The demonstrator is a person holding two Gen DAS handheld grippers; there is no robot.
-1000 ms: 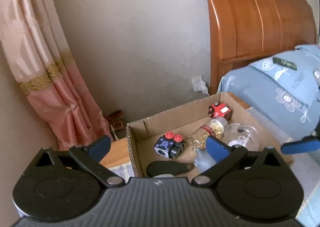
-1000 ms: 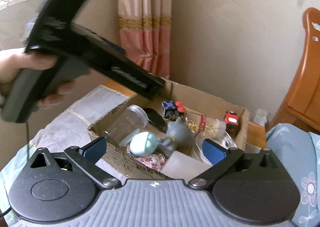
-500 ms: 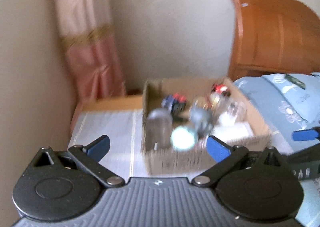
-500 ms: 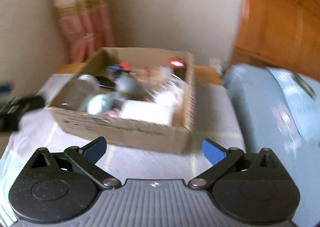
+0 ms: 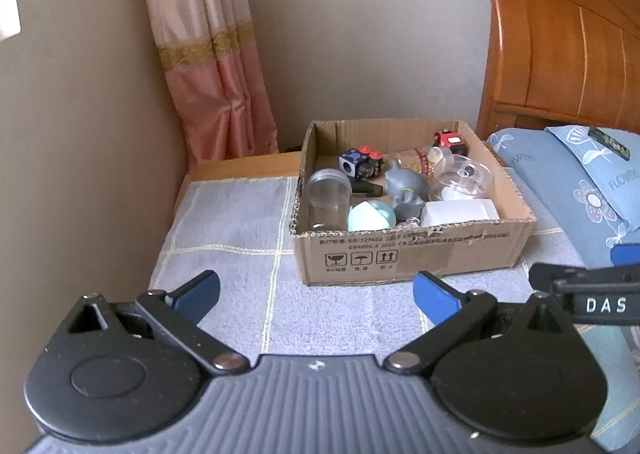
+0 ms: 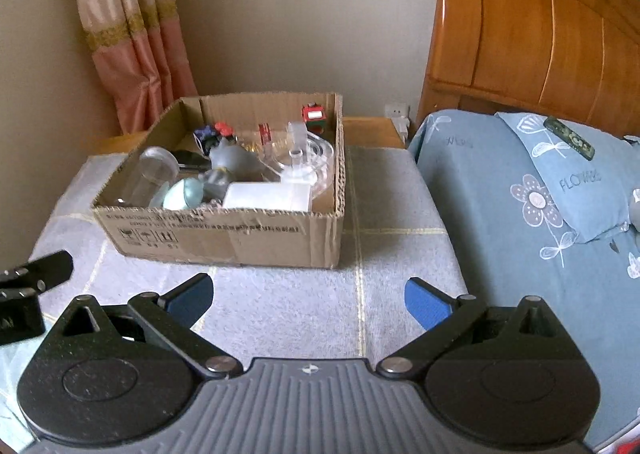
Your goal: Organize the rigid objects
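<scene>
A cardboard box (image 5: 412, 254) (image 6: 224, 232) stands on a grey checked cloth (image 5: 224, 222) (image 6: 384, 254). Inside lie a clear jar (image 5: 328, 198) (image 6: 154, 174), a mint round object (image 5: 372, 216) (image 6: 184, 193), a grey figure (image 5: 404, 186) (image 6: 230, 160), a white box (image 5: 460, 212) (image 6: 266, 194), a clear dish (image 5: 464, 176) (image 6: 310, 158), a black cube toy with red knobs (image 5: 360, 164) and a small red car (image 5: 450, 140) (image 6: 314, 114). My left gripper (image 5: 316, 292) is open and empty, short of the box's front wall. My right gripper (image 6: 308, 296) is likewise open and empty, in front of the box.
A bed with a blue flowered pillow (image 5: 592, 182) (image 6: 560, 178) and wooden headboard (image 5: 560, 46) (image 6: 540, 34) borders the cloth on the right. A pink curtain (image 5: 216, 66) (image 6: 132, 38) hangs in the back left corner. A dark patterned case (image 6: 570, 136) lies on the pillow.
Both grippers have pulled back from above the box to a spot in front of it. The box now sits farther away, and both grippers stay open.
</scene>
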